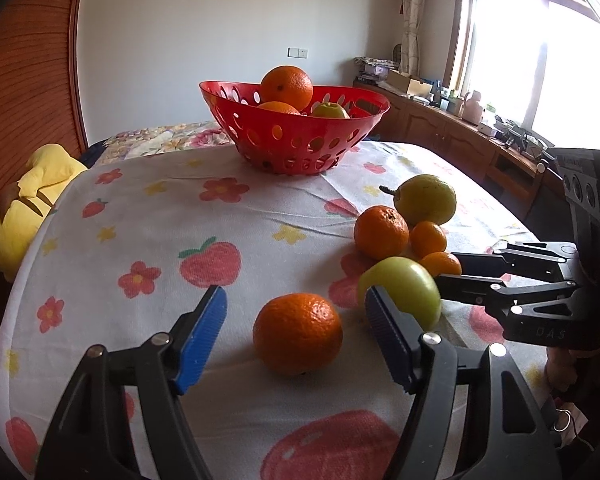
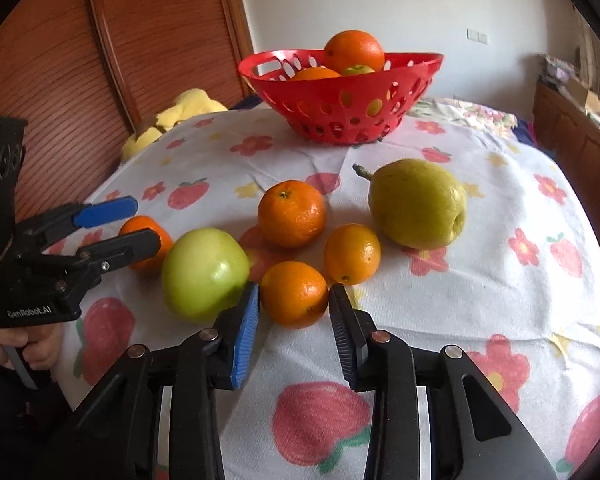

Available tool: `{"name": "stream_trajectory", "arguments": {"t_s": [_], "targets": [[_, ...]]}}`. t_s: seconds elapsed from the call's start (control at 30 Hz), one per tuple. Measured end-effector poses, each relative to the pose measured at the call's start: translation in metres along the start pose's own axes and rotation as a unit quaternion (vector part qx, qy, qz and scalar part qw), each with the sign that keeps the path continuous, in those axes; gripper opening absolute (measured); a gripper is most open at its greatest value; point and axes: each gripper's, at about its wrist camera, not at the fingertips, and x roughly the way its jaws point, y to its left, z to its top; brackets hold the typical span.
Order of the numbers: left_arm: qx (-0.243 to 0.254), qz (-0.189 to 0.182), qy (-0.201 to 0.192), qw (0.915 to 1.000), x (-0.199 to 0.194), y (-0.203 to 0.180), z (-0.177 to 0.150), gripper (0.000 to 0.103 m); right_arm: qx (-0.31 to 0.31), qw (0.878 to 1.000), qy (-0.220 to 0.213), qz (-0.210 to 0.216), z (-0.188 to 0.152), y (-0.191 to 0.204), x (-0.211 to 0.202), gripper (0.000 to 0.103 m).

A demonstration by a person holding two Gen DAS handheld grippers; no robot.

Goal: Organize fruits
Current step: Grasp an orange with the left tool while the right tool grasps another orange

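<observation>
From the left wrist, the left gripper [image 1: 296,320] stands about half open over the bench [image 1: 160,216]. One orange [image 1: 298,334] lies between its blue pads [image 1: 204,336], and neither pad touches it. Just past the right-hand pad sits a green apple [image 1: 410,290], crowding that side. Beyond the apple cluster three more oranges, and behind them lies a yellow-green pear [image 1: 428,198]. The right gripper [image 1: 446,270] reaches in from the right, its tips at the nearest small orange [image 1: 440,264]. Far ahead stands a red basket [image 1: 296,140] holding two oranges and one greenish fruit. A yellow plush toy [image 1: 28,204] lies off the bench edge to the left.

From the right wrist, the right gripper [image 2: 294,300] is closed on a small orange [image 2: 294,294], a pad pressing each side. The green apple [image 2: 204,272] rests just beside the left pad. Ahead lie two more oranges and the single pear [image 2: 418,202], well clear of the pads. To the left, the left gripper [image 2: 140,220] brackets a fourth orange [image 2: 148,248], a hand [image 2: 32,346] gripping its handle. The red basket [image 2: 340,96] stands furthest ahead.
</observation>
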Motion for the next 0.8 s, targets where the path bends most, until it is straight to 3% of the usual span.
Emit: {"name": "stream_trajectory", "arguments": {"t_s": [0.43,0.8], "targets": [[0.006,0.006,0.011,0.9999,0.004,-0.002,0.0,0.071,-0.012,0.999,-0.012,-0.031,-0.008,-0.007,-0.018,0.035],[0.014,0.015,0.027,0.9994,0.009,-0.005,-0.002,0.071,-0.016,1.0,-0.004,-0.022,-0.009,-0.008,-0.009,0.036]]}}
